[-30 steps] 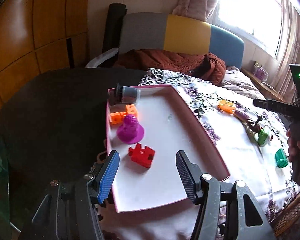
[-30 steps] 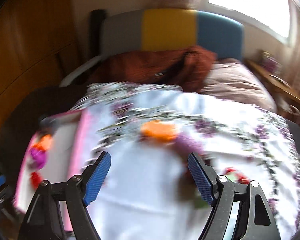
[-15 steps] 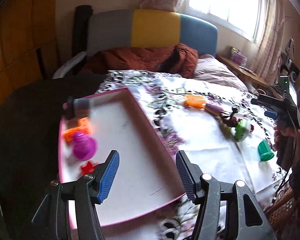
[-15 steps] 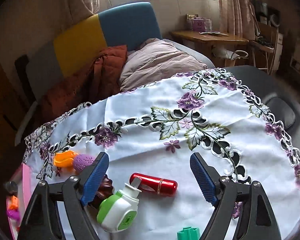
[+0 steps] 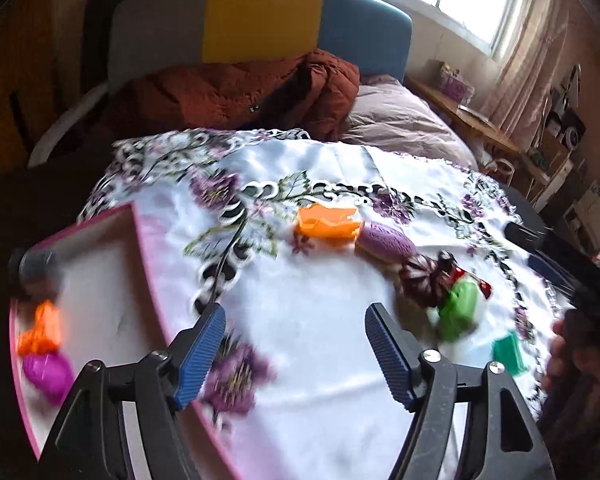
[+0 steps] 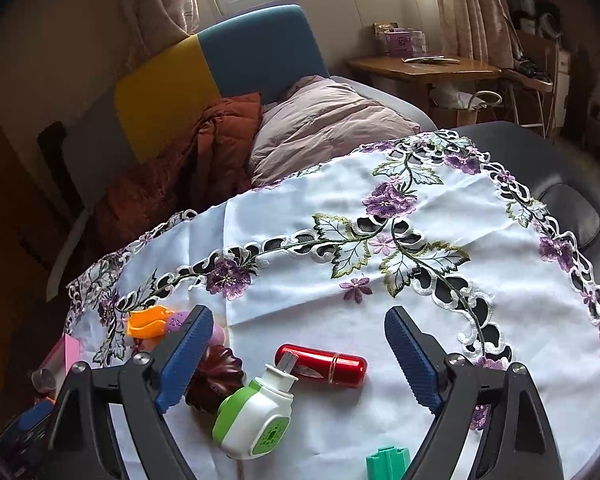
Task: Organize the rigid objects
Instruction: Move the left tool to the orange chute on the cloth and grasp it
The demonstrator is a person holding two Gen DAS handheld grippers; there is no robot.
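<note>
Nearest the right gripper (image 6: 300, 358), jaws just widened and empty, a green-and-white plastic bottle (image 6: 256, 416) lies on the counter's embroidered cloth (image 6: 440, 196), touching a glossy red capsule (image 6: 324, 364); both look light, rigid and slick, best pinched across the middle. The left gripper (image 5: 294, 350), jaws also just spread with nothing between them, hangs beside the pink tray (image 5: 140, 240). Farther off sits an orange piece (image 5: 326, 221).

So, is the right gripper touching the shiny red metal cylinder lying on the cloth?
Apart. In the right wrist view the right gripper hangs open, and white cloth shows between its fingers and the red cylinder.
</note>
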